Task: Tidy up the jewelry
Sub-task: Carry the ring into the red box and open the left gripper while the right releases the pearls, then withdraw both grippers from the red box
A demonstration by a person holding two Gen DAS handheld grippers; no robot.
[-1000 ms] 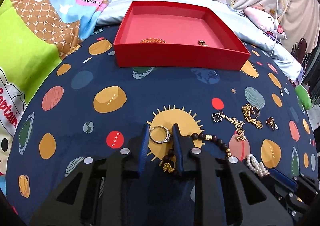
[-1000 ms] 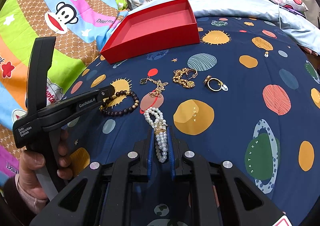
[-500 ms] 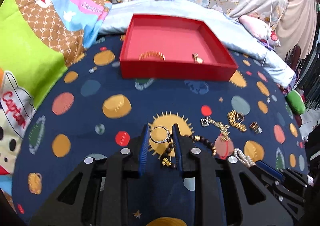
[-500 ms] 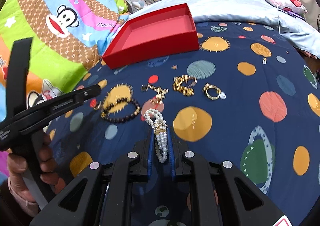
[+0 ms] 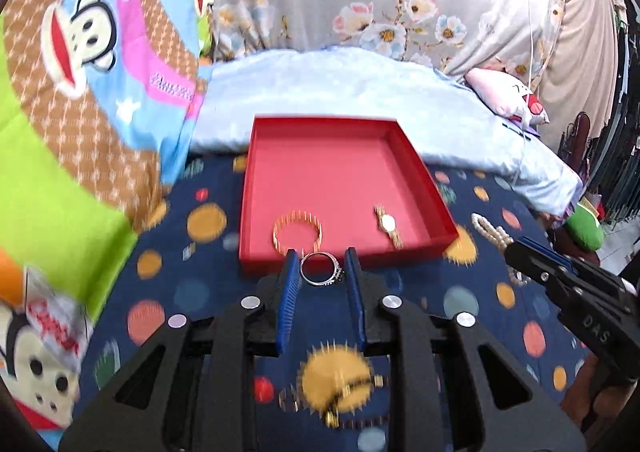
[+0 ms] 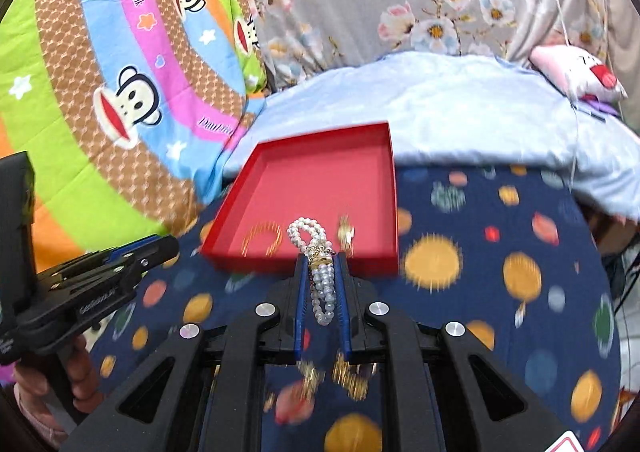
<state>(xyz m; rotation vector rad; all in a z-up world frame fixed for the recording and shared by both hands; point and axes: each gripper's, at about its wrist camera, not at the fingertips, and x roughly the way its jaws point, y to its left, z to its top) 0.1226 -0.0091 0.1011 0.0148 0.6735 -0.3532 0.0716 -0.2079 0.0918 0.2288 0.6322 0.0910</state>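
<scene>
My left gripper (image 5: 321,266) is shut on a silver ring (image 5: 320,270) and holds it in the air just before the near wall of the red tray (image 5: 280,266). A gold bangle (image 5: 297,232) and a gold watch (image 5: 387,225) lie in the tray. My right gripper (image 6: 321,266) is shut on a pearl bracelet (image 6: 316,248) and holds it over the near wall of the red tray (image 6: 380,266). The right gripper also shows in the left wrist view (image 5: 520,248), with the pearls (image 5: 490,230) at its tip.
The navy planet-print cloth (image 6: 500,292) covers the bed. Gold chains and a dark bead bracelet (image 5: 352,384) lie on it below my grippers, blurred. A light blue quilt (image 5: 360,99) lies behind the tray. A monkey-print blanket (image 6: 100,71) rises at the left.
Both grippers have lifted off the cloth with their pieces and moved forward to the red tray. The tray now looks much nearer in both views.
</scene>
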